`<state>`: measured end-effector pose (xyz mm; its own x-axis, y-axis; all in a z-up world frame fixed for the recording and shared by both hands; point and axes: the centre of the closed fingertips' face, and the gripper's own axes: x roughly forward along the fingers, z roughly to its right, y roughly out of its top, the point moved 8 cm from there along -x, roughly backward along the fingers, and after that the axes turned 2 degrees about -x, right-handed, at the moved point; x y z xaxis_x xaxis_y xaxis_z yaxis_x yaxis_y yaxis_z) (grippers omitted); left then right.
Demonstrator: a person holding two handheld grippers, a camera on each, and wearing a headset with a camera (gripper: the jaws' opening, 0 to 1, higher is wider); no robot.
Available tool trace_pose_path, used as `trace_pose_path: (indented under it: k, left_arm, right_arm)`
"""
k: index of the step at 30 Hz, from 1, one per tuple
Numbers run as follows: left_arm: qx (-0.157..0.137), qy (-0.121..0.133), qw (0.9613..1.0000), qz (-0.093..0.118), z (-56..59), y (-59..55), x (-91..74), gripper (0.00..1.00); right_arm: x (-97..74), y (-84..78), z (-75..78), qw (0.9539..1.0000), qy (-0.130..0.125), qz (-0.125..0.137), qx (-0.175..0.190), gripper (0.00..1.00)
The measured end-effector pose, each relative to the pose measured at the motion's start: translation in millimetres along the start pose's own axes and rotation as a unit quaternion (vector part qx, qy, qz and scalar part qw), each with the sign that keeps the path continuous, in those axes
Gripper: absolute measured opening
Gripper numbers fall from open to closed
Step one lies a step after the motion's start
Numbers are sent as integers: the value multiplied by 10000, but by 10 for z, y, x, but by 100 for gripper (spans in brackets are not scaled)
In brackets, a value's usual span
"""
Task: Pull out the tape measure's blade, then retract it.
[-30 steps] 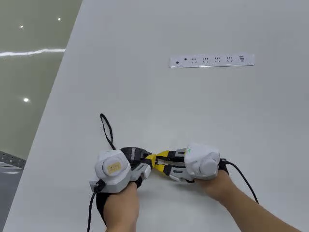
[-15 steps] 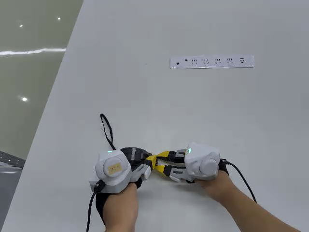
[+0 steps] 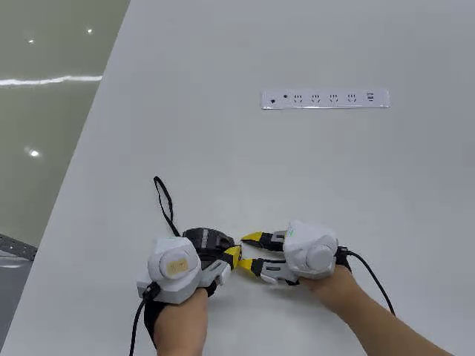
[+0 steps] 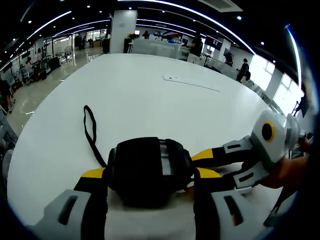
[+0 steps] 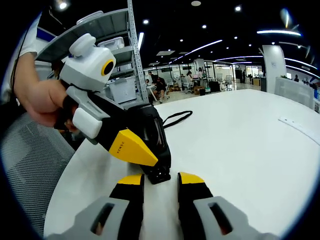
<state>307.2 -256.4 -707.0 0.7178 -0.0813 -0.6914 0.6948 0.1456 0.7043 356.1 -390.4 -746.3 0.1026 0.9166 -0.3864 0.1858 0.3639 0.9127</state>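
A black tape measure [image 3: 200, 239] with a black wrist strap [image 3: 164, 198] sits near the table's front edge, and my left gripper [image 3: 215, 249] is shut on its case. In the left gripper view the case [image 4: 147, 167] fills the gap between the yellow-tipped jaws of my left gripper [image 4: 150, 173]. My right gripper [image 3: 250, 251] faces it from the right, open. In the right gripper view the case [image 5: 150, 125] has its blade end just ahead of my right gripper [image 5: 160, 180], between the tips. No blade is drawn out.
A white power strip [image 3: 324, 98] lies flat on the white table [image 3: 312, 170] farther back. The table's left edge [image 3: 89, 141] drops to a glossy floor. A cable [image 3: 371, 274] trails from the right hand.
My right gripper's jaws, together at the tape measure's mouth a second ago, have spread apart. My left gripper with the case has shifted slightly down and left.
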Motion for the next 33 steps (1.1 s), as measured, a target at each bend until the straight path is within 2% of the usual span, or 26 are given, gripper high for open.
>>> trace_pose_path:
  k: [8,15,21,30,32,33]
  left_arm:
    - [137,-91,9998,151,13,-3,-25,72]
    - [230,-100,9994,234,23,14,-68,71]
    - [353,-212,9988,272,40,8,-86,71]
    - [634,-374,9967,342,42,5,-162,71]
    - [687,-441,9955,474,48,25,-201,71]
    - [738,-479,9950,476,53,17,-214,71]
  right_arm:
    - [-34,-13,-6,9999,-87,-1,118,27]
    - [-49,-3,-32,9999,-123,-31,111,27]
    - [-174,11,-89,9991,-343,129,193,27]
    - [-364,15,-203,9974,-640,168,284,29]
    - [-402,35,-228,9970,-688,194,299,29]
    - [-420,45,-238,9966,-718,227,327,29]
